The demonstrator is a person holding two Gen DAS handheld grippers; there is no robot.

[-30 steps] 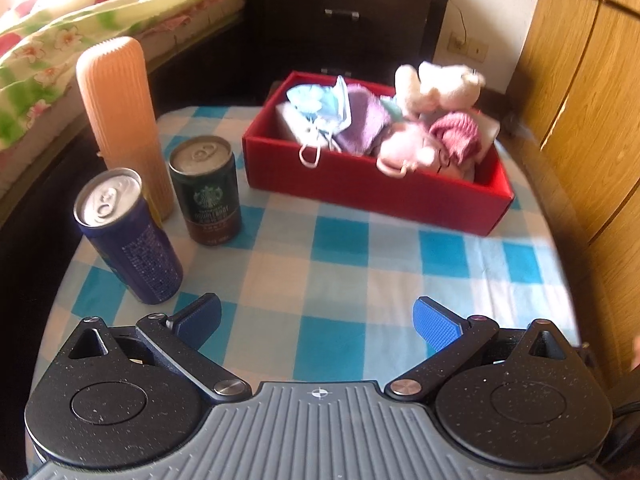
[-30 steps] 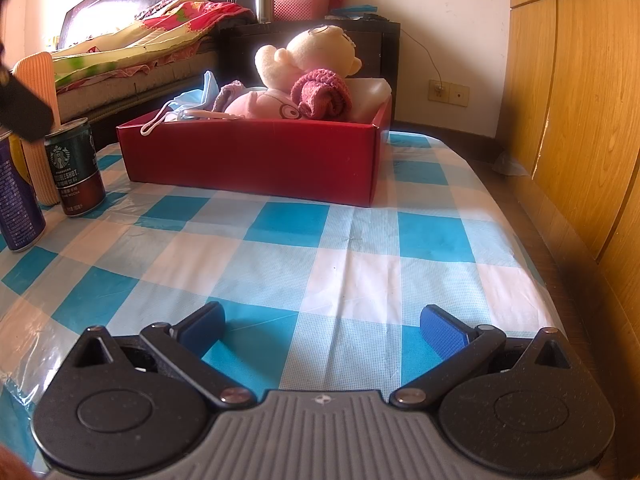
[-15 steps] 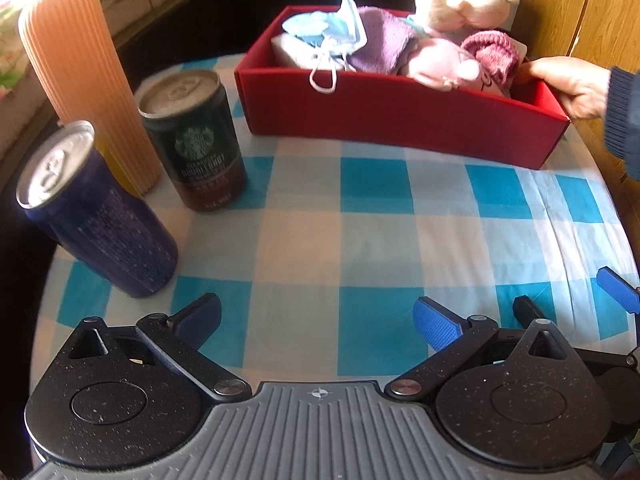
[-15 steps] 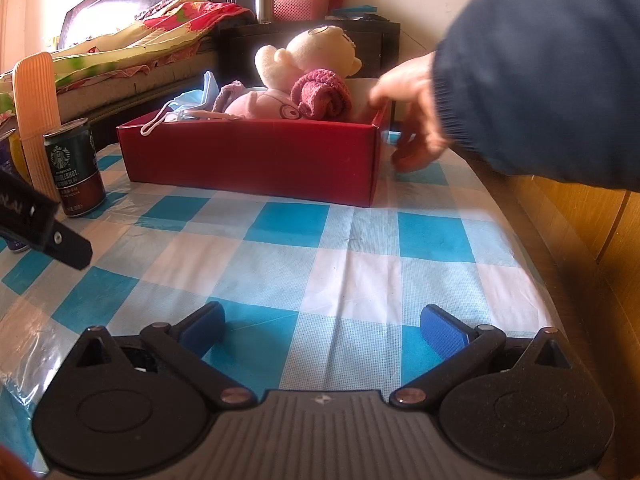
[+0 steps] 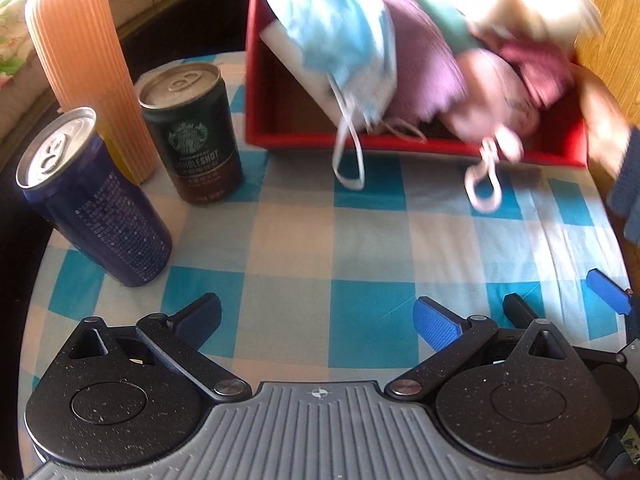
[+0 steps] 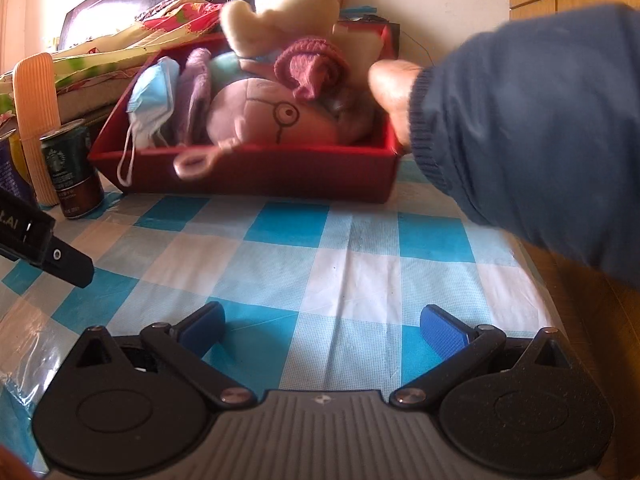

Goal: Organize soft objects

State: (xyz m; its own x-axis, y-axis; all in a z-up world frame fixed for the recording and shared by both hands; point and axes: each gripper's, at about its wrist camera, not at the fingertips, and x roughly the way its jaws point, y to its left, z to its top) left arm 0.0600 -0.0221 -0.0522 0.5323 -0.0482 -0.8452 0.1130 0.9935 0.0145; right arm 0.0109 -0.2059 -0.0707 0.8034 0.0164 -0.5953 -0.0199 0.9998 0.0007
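Ahead, the checked tablecloth (image 5: 332,240) lies bare between both grippers and the red box (image 6: 256,168), which is tipped up toward them near the far edge. A bare hand (image 6: 394,92) in a blue sleeve (image 6: 540,120) grips its right end. Left of that room stand a blue can (image 5: 92,208), a Starbucks can (image 5: 192,132) and a ribbed orange bottle (image 5: 84,56), close together. Inside the box lie a blue face mask (image 5: 340,36), a purple cloth (image 5: 424,56), a pink plush (image 6: 268,116) and a cream plush (image 6: 280,16), loops spilling over the rim. The left gripper (image 5: 318,318) and right gripper (image 6: 322,328) hold nothing, fingers spread wide, well short of the box.
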